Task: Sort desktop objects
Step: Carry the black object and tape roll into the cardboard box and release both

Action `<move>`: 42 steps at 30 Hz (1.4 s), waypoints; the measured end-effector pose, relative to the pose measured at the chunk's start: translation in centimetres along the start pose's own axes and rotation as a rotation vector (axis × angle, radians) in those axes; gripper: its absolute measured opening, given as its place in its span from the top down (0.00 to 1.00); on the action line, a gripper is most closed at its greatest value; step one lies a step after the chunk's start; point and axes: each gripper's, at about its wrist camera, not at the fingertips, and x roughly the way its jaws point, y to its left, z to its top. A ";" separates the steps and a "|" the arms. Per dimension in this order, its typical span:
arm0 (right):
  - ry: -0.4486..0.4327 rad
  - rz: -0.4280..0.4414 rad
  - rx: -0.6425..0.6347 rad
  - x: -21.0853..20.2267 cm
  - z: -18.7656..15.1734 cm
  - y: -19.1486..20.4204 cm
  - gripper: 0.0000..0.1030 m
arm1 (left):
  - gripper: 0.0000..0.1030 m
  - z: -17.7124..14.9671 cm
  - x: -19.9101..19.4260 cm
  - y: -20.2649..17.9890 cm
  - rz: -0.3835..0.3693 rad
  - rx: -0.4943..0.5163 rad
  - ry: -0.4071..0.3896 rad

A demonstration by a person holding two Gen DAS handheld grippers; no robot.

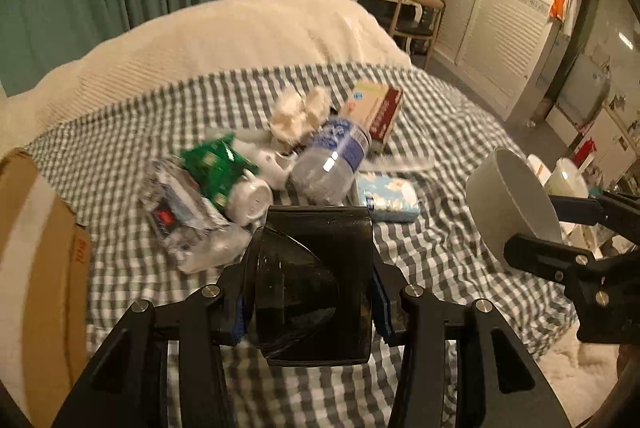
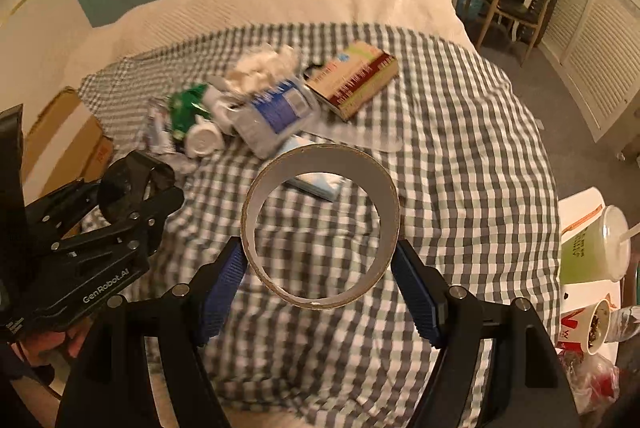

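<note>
My left gripper [image 1: 310, 308] is shut on a dark translucent plastic cup [image 1: 312, 284], held above the checked cloth; the cup also shows in the right wrist view [image 2: 124, 188]. My right gripper [image 2: 320, 284] is shut on a cardboard tape roll core [image 2: 320, 224], a wide ring seen end-on; the core also shows at the right of the left wrist view [image 1: 512, 200]. A pile lies beyond: a clear water bottle with blue label [image 1: 332, 164], a green packet [image 1: 216, 164], a white cup on its side [image 1: 250, 202], crumpled tissue [image 1: 300, 116], a book [image 1: 376, 108] and a tissue pack [image 1: 388, 198].
A cardboard box [image 1: 36, 268] stands at the left edge of the bed. A side table at the right holds a green drink cup [image 2: 592, 248] and food containers [image 2: 588, 328]. A cream blanket [image 1: 240, 28] covers the far bed. A chair and dresser stand behind.
</note>
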 end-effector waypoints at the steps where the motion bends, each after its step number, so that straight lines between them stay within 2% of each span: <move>1: -0.011 0.000 -0.006 -0.7 0.1 0.6 0.29 | 0.53 0.2 -0.5 0.2 0.002 -0.005 -0.006; 9: -0.105 0.044 -0.050 -6.4 1.4 5.4 0.29 | 0.53 2.2 -7.1 4.0 0.026 -0.043 -0.083; 14: -0.204 0.091 -0.080 -10.5 3.0 9.2 0.29 | 0.53 2.2 -11.6 8.0 0.058 -0.061 -0.123; 17: -0.252 0.123 -0.117 -12.4 3.8 11.9 0.29 | 0.53 2.0 -13.9 11.2 0.056 -0.150 -0.147; 20: -0.283 0.157 -0.152 -13.6 4.4 14.7 0.29 | 0.53 1.7 -15.6 13.9 0.089 -0.209 -0.164; 26: -0.287 0.239 -0.192 -14.2 4.9 20.3 0.29 | 0.53 0.2 -18.2 17.7 0.138 -0.203 -0.197; 29: -0.287 0.257 -0.227 -14.1 4.9 22.8 0.29 | 0.53 -1.4 -18.7 20.1 0.150 -0.224 -0.187; 36: -0.263 0.290 -0.275 -12.3 4.9 27.7 0.29 | 0.53 -5.0 -16.9 26.5 0.191 -0.345 -0.119; 42: -0.215 0.321 -0.291 -9.3 4.9 31.3 0.29 | 0.53 -7.3 -15.6 29.7 0.208 -0.382 -0.078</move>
